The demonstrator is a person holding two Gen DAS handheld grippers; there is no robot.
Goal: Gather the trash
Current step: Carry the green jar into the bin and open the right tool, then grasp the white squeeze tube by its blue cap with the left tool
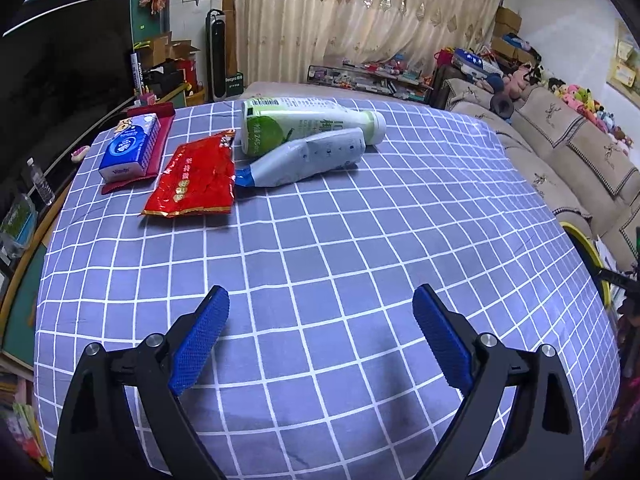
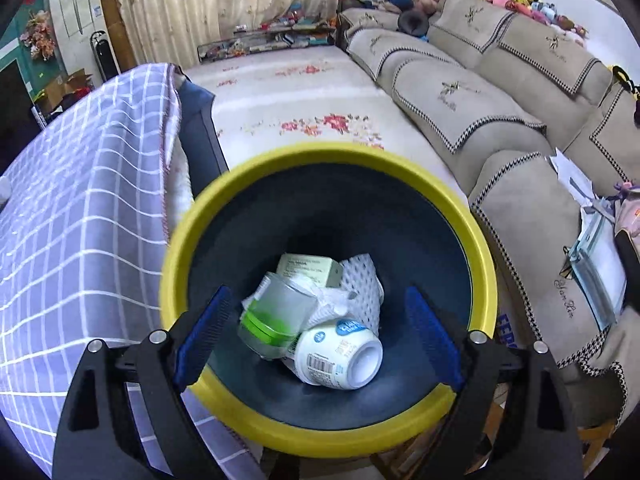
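Note:
On the blue checked tablecloth (image 1: 360,240) lie a red snack wrapper (image 1: 194,178), a green-and-white bottle (image 1: 304,122) on its side and a grey-white pouch (image 1: 308,158) leaning against it. My left gripper (image 1: 320,294) is open above the bare cloth, well short of them. My right gripper (image 2: 319,294) is open over the yellow-rimmed dark bin (image 2: 320,154), its pads touching nothing. In the bin lie a clear cup with a green lid (image 2: 276,316), a white bottle (image 2: 340,356), a pale box (image 2: 308,268) and white foam netting (image 2: 360,280).
A blue tissue pack (image 1: 130,148) rests on a red tray (image 1: 160,120) at the table's far left. The bin's rim (image 1: 586,248) shows past the table's right edge. A beige sofa (image 2: 500,100) and a floral mat (image 2: 300,92) lie beyond the bin.

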